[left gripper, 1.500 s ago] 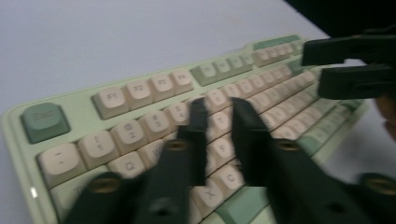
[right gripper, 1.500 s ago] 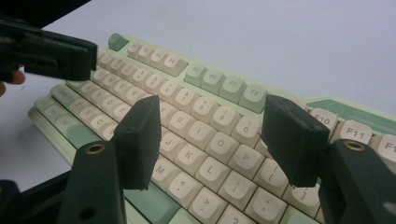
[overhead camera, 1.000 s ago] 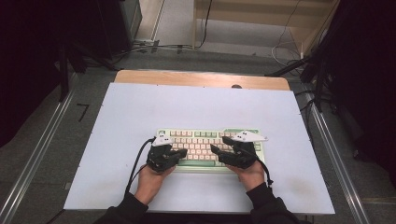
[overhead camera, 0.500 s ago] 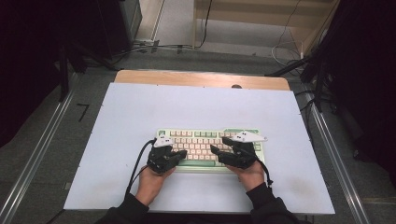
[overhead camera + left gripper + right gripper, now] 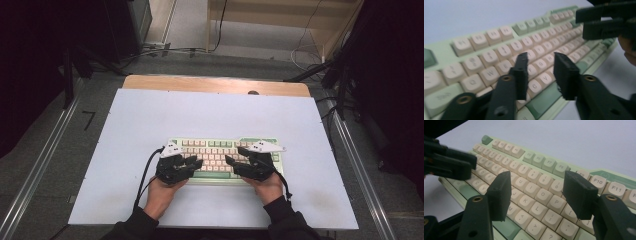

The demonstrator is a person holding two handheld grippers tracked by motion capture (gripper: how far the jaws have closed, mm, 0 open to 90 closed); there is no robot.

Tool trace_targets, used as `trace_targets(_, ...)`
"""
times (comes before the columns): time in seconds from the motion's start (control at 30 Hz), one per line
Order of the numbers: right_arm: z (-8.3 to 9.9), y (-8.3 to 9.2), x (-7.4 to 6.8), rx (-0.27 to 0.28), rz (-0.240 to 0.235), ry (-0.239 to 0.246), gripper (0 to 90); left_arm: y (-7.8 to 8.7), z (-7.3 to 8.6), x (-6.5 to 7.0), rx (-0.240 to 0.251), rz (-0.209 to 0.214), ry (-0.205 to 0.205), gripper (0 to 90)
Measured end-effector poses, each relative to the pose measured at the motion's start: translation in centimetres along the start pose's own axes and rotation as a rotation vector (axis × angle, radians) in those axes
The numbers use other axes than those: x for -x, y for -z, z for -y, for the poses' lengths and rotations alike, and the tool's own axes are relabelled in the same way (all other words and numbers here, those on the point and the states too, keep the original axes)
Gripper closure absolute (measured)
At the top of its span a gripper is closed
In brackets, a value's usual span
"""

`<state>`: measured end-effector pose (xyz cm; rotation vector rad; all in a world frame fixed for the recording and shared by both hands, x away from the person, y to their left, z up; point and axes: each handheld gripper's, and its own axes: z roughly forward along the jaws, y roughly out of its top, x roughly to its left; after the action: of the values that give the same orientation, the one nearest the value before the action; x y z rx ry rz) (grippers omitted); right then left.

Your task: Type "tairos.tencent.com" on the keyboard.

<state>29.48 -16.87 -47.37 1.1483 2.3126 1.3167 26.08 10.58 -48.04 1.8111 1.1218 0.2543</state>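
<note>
White table covering [image 5: 150, 125] fills the middle of the high view, with a strip of wooden edge [image 5: 200, 84] along its far side and dark floor with cables beyond. Low in the centre of that frame lies a pale green keyboard [image 5: 220, 150] with cream keys, its long side running left to right. The left gripper [image 5: 192, 164] sits over the keyboard's lower left part, held by a hand [image 5: 160, 195] coming in from the bottom edge. In the left gripper view its jaws stand a little apart above the letter keys, gripping nothing. The right gripper [image 5: 232, 162] sits over the keyboard's lower right part, and in its own view the jaws are spread wide above the keys, also holding nothing. The two grippers' tips point toward each other, near but apart.
</note>
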Motion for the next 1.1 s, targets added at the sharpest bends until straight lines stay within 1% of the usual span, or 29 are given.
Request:
trace_targets(0.07,0.0,0.0,0.0,-0.005,0.003,-0.002,38.2,0.4,-0.2,-0.3,0.019,-0.002,0.014,55.3)
trace_targets(0.1,0.0,0.0,0.0,-0.003,0.001,-0.001,38.2,0.4,-0.2,-0.5,0.02,-0.011,0.023,50.3)
trace_targets(0.17,0.0,0.0,-0.1,0.0,-0.001,0.002,38.2,0.5,-0.3,-0.9,0.021,-0.03,0.034,45.2)
trace_targets(0.2,0.0,0.0,-0.1,0.0,0.0,0.001,38.2,0.6,-0.3,-1.1,0.023,-0.038,0.041,41.3)
trace_targets(0.3,0.0,-0.1,0.0,-0.005,0.001,-0.002,38.2,0.8,-0.4,-1.5,0.038,-0.065,0.047,33.6)
trace_targets(0.37,0.0,-0.1,-0.1,-0.005,0.002,0.0,38.2,0.8,-0.5,-1.7,0.037,-0.078,0.047,27.4)
trace_targets(0.5,0.0,-0.1,0.0,-0.007,0.001,0.0,38.2,0.7,-0.5,-2.1,0.034,-0.107,0.055,23.2)
trace_targets(0.63,0.1,-0.2,-0.1,-0.009,0.002,0.002,38.2,0.7,-0.6,-2.4,0.041,-0.123,0.06,23.5)
trace_targets(0.7,0.1,-0.2,-0.1,-0.008,0.003,0.002,38.2,0.6,-0.6,-2.6,0.035,-0.129,0.061,26.6)
trace_targets(0.73,0.1,-0.2,0.0,-0.008,0.004,0.003,38.2,0.5,-0.6,-2.6,0.033,-0.128,0.065,30.3)
trace_targets(0.77,0.1,-0.2,0.0,-0.01,0.004,0.0,38.2,0.5,-0.6,-2.7,0.029,-0.123,0.065,35.9)
trace_targets(0.87,0.1,-0.4,-0.1,-0.014,0.003,0.001,38.2,0.3,-0.6,-2.9,0.035,-0.102,0.068,59.1)
trace_targets(0.9,0.1,-0.4,-0.2,-0.013,0.002,0.003,38.3,0.2,-0.6,-3.0,0.034,-0.091,0.072,64.2)
trace_targets(0.93,0.1,-0.4,-0.2,-0.013,0.002,0.003,38.5,0.1,-0.7,-3.2,0.026,-0.065,0.08,69.7)
trace_targets(0.97,0.1,-0.4,-0.2,-0.013,0.002,0.003,38.7,0.0,-0.7,-3.3,0.018,-0.053,0.087,72.9)
trace_targets(1.03,0.1,-0.4,-0.2,-0.016,0.0,0.002,38.7,-0.2,-0.7,-3.2,0.015,-0.05,0.078,80.6)
trace_targets(1.1,0.1,-0.4,-0.2,-0.019,-0.001,0.003,38.8,-0.3,-0.7,-3.0,0.018,-0.062,0.052,86.6)
